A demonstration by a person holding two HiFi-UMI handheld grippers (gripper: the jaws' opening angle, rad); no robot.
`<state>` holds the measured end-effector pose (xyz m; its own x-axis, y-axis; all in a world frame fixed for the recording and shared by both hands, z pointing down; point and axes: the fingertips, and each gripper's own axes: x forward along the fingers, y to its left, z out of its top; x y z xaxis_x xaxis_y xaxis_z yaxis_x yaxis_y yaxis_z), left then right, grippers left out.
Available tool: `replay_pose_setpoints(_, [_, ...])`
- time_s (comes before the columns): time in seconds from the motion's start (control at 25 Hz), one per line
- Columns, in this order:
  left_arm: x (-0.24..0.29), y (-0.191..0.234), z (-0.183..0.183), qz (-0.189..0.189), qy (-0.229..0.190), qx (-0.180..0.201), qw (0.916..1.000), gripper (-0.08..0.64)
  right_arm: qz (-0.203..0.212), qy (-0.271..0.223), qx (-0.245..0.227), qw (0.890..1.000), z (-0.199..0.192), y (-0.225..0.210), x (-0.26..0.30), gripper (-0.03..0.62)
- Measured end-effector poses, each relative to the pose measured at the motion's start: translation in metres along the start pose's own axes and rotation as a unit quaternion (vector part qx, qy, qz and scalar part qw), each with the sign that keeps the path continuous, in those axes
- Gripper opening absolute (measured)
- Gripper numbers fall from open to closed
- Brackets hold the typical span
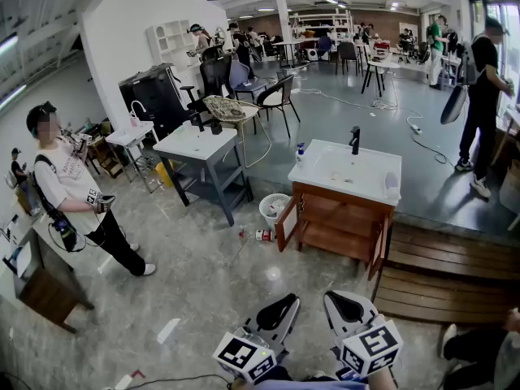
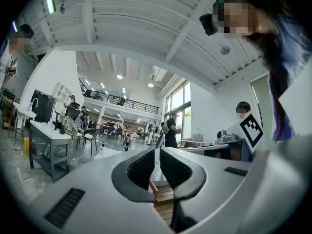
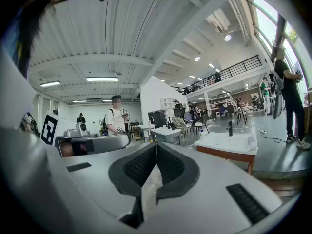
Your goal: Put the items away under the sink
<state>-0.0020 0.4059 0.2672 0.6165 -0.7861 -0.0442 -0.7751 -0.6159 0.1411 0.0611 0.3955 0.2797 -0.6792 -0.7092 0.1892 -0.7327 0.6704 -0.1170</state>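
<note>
Head view, step: we judge the task to be at its approach. Nothing is picked up yet, and we stand well back from the white-topped sink stand (image 1: pixel 341 173).
Head view, store: the brown wooden cabinet (image 1: pixel 337 226) under that top has both doors swung open. Its shelves look bare, as far as we can tell.
Head view, items: a small red-and-white can (image 1: pixel 264 235) sits on the grey floor (image 1: pixel 203 275) just beside the left door. A small blue-capped white bottle (image 1: pixel 300 152) stands on the top's left corner, and a white round bin (image 1: pixel 275 208) is near the can.
Head view, claws: the left claw (image 1: pixel 288 301) and right claw (image 1: pixel 335 297) are low in the picture, side by side, well apart from the can and the cabinet.
Left gripper view: its jaws are pressed together with nothing between them. The bottle shows far off to their left.
Right gripper view: its jaws meet too, with nothing held. The sink stand lies far ahead, to their right.
Next move: we would need to close the gap, part one claw's jaws, then lower it to the can.
</note>
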Motion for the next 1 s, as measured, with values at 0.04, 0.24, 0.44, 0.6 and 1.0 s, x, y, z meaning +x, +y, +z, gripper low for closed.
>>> replay_pose_setpoints(0.04, [-0.002, -0.001, -0.001, 0.000, 0.001, 0.001, 1.0000, 0.031, 0.001, 0.001, 0.000, 1.000, -0.001, 0.001, -0.001, 0.018])
replay_pose_setpoints(0.24, [-0.006, -0.004, -0.001, 0.002, 0.003, 0.006, 1.0000, 0.031, 0.001, -0.004, -0.001, 1.000, -0.001, 0.004, -0.004, 0.018])
replay_pose_setpoints(0.44, [-0.010, -0.010, -0.004, 0.005, 0.008, 0.006, 0.9999, 0.031, 0.006, -0.008, 0.019, 1.000, -0.005, 0.005, -0.011, 0.018])
replay_pose_setpoints(0.6, [-0.010, -0.019, -0.010, 0.004, 0.013, 0.003, 0.9999, 0.031, 0.010, 0.000, 0.010, 1.000, -0.013, 0.007, -0.018, 0.018])
replay_pose_setpoints(1.0, [-0.009, -0.018, -0.016, 0.012, 0.031, 0.000, 0.9995, 0.031, 0.010, 0.016, 0.006, 1.000, -0.025, 0.006, -0.024, 0.018])
